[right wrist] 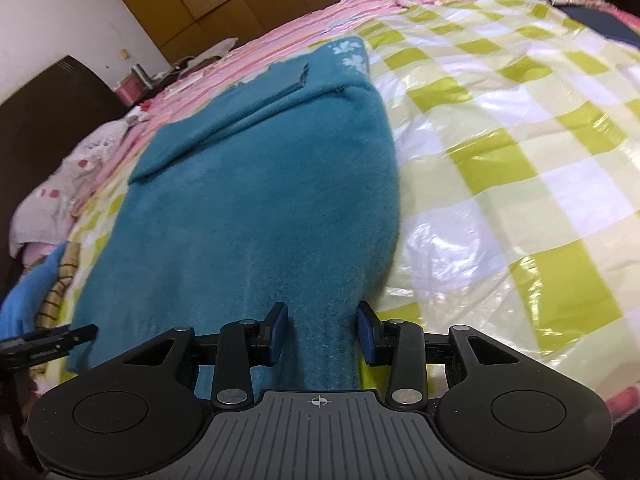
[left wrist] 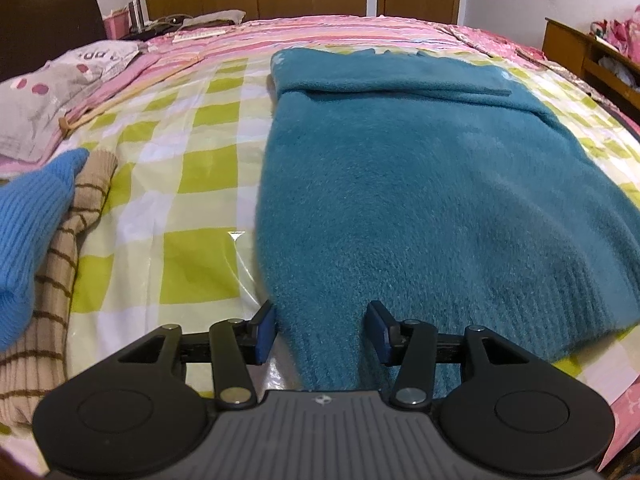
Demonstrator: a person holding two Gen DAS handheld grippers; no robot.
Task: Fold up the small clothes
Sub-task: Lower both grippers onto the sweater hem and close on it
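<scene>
While right claw [right wrist: 323,314] grips sweater [right wrist: 256,200], left claw [left wrist: 321,314] slack astride it, striped knit [left wrist: 52,280] nearby

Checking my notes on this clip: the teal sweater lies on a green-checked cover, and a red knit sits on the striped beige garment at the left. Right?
Not quite. The knit on the striped beige garment is blue, not red, as the left wrist view shows. The teal sweater does lie on the green-checked cover.

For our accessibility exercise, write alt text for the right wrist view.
A teal sweater lies flat on a green-checked bedspread, its near hem bunched between the pads of the right gripper. Pink bedding and wooden wardrobes sit behind.
</scene>
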